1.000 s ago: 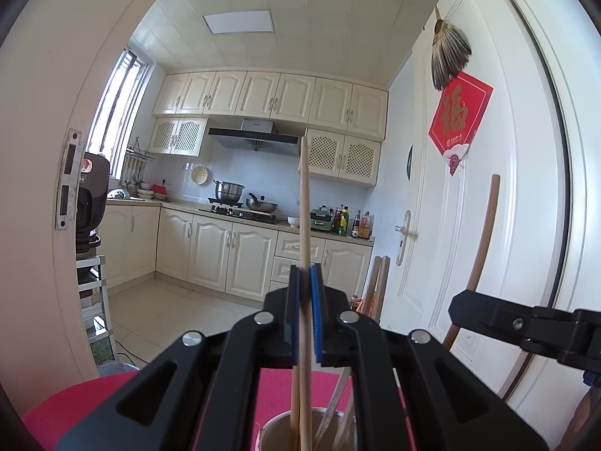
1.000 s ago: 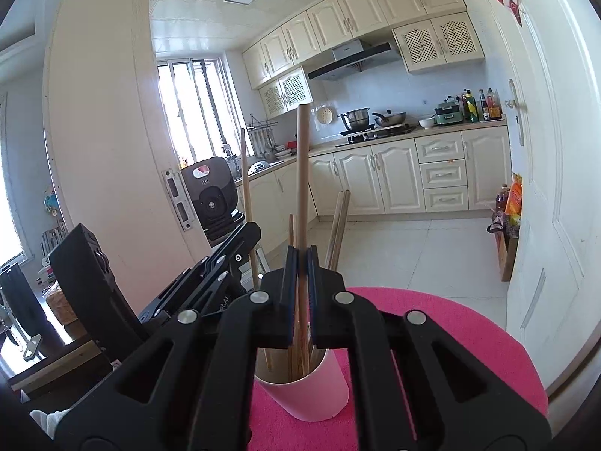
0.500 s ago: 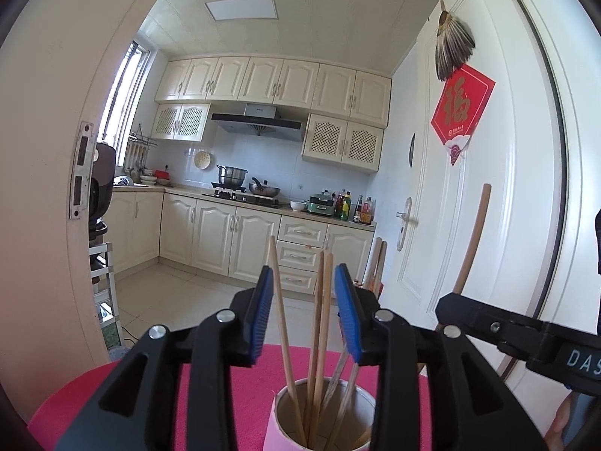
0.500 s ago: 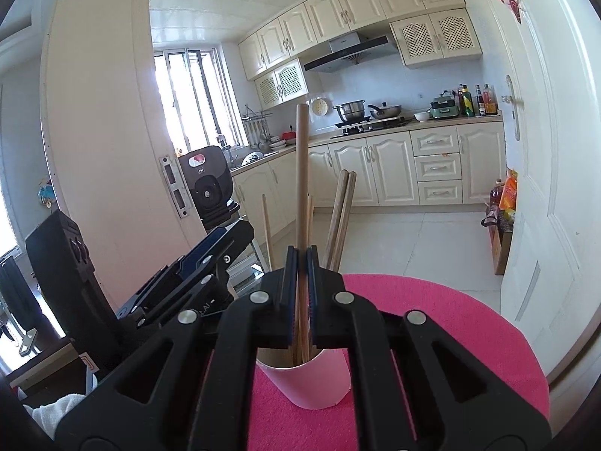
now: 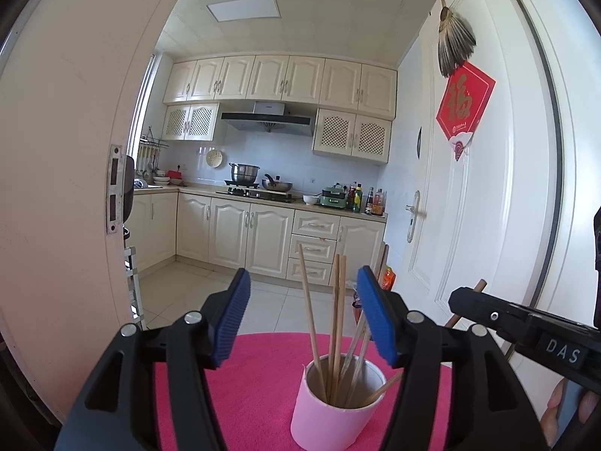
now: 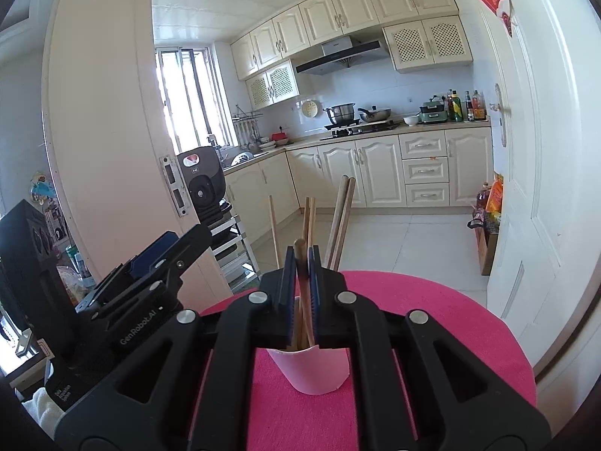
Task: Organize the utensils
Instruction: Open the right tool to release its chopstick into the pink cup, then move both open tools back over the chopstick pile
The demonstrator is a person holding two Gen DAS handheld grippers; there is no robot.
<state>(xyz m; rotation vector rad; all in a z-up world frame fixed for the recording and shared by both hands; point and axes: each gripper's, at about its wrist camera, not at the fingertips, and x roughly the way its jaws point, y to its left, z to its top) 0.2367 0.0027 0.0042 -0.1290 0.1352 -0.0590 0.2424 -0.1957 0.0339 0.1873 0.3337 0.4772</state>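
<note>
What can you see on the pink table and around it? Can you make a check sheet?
Surface: round pink mat, bare around the cup.
Job's things: pink cup upright, holding several wooden chopsticks.
Clutter: nothing seen on the mat.
Grippers: left gripper opening, nothing between its fingers; right gripper shut on a brown chopstick standing in the cup.
Cables: nothing seen.
Surroundings: kitchen cabinets, stove with pots, white door with red decoration.

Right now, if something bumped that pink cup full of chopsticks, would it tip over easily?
Probably yes. The pink cup looks thin-walled and light, narrower at its base, and stands free on the pink mat. The chopsticks rise far above its rim and lean outward, so it is likely top-heavy.
</note>
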